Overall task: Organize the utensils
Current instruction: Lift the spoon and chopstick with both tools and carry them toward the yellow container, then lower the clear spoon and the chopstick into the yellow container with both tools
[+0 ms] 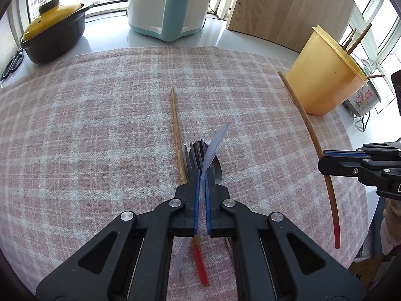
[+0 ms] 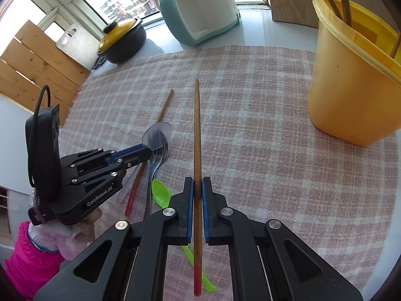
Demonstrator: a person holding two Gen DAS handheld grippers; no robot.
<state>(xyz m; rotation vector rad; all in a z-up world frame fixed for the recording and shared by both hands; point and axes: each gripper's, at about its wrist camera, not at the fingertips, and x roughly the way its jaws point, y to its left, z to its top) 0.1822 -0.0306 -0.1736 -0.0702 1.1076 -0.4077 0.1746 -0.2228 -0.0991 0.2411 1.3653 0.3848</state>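
Observation:
My left gripper (image 1: 202, 175) is shut on a clear plastic spoon (image 1: 213, 145), held just above the pink plaid cloth; it shows from the side in the right wrist view (image 2: 147, 153), with the spoon's bowl (image 2: 157, 135) past the fingertips. Under it lie a metal fork (image 2: 156, 160) and a red-ended wooden chopstick (image 1: 176, 135). My right gripper (image 2: 197, 183) is shut on a second red-ended chopstick (image 2: 197, 130), held over the cloth. A green plastic spoon (image 2: 161, 195) lies below it. The yellow utensil cup (image 2: 351, 82) stands at the right with chopsticks inside.
A pink plaid cloth (image 1: 87, 125) covers the table. A black pot with a yellow lid (image 1: 54, 35), a teal and white appliance (image 1: 170, 2) and a wooden board (image 1: 288, 7) stand behind it. Scissors (image 1: 12, 62) lie at the far left.

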